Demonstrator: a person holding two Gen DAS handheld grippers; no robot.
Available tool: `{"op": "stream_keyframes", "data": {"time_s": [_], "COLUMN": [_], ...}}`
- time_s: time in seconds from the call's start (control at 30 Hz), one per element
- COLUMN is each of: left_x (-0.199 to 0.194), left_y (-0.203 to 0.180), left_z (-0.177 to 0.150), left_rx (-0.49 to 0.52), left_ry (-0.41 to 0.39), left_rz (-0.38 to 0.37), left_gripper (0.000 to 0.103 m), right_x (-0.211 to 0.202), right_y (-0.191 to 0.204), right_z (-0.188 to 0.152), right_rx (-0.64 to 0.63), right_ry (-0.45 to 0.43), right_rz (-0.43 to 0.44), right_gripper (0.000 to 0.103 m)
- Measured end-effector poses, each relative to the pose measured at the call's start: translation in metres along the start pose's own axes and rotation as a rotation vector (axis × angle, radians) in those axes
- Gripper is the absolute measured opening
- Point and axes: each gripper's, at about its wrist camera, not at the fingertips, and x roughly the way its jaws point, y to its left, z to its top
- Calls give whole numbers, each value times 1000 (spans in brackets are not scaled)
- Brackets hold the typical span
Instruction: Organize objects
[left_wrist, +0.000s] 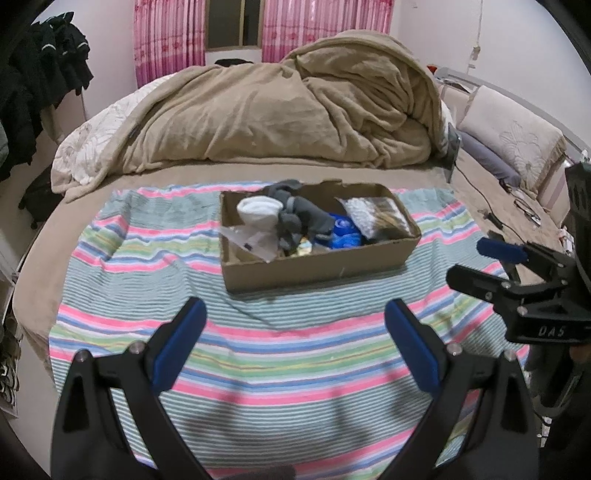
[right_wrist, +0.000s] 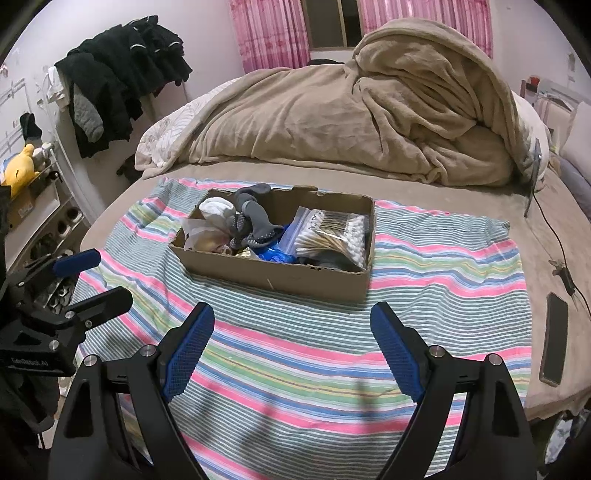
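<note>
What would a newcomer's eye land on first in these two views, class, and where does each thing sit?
First, the open cardboard box crammed with grey socks and a bag of cotton swabs, sitting mid-bed on the bright striped cloth. Behind it a heaped tan blanket fills the far side of the bed. Near the camera, the left gripper and right gripper hang open and empty above the cloth.

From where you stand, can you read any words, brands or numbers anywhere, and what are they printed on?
"DAS": on the black body of the right hand-held gripper, seen from the left wrist camera.
"GenRobot.AI": on the black body of the left hand-held gripper, seen from the right wrist camera.
Handwriting on the zip bag of cotton swabs in the cardboard box: too blurred to read.
</note>
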Motion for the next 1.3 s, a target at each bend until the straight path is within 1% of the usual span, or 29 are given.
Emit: {"op": "stream_keyframes", "data": {"time_s": [0.67,0.87,1.3], "left_x": [9,10,13], "left_y": [7,8,10], "left_z": [2,0,-1], "left_rx": [-8,-8,-12], "left_ry": [-1,5,5], "left_rz": [3,-4,6], "left_gripper": [98,98,98], "right_x": [14,15,18], "right_y": [-2,2,3], "right_z": [2,2,2], "right_rx": [3,-7,-15], "right_ry": [27,33,45], "right_rz": [-13,-14,-13], "right_gripper": [89,89,89]}}
